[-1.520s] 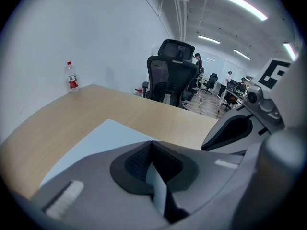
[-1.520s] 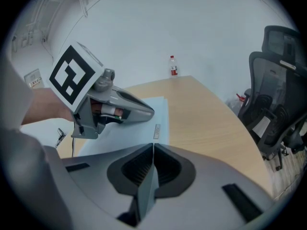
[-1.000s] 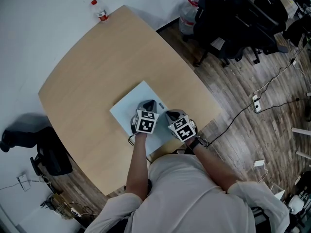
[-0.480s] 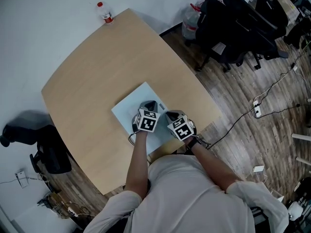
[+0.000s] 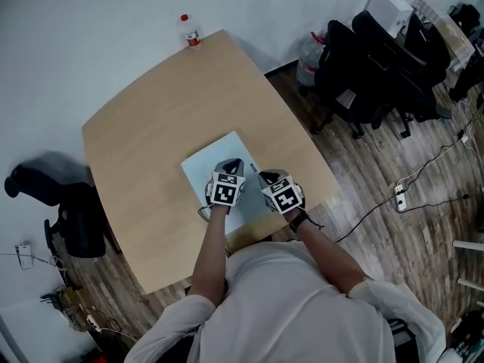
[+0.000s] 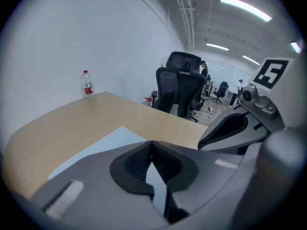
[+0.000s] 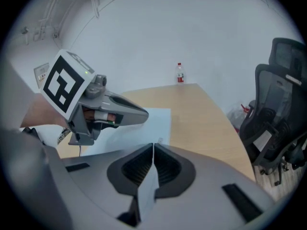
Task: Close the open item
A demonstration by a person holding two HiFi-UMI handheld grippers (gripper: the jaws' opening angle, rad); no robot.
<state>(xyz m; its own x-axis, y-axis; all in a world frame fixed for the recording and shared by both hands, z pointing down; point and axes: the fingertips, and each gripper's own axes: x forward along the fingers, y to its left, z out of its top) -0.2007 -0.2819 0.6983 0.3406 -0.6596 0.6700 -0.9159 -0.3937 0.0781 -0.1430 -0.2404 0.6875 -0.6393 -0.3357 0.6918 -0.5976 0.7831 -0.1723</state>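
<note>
Hardly anything is changed besides the view drifting. The left gripper and right gripper are still kept clenched over the pale blue folder, mid-frame on the table. Closing probably isn't finished.

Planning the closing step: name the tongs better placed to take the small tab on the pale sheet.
Probably right tongs: the tab lies just ahead of their shut tips; left tongs face only bare sheet.
</note>
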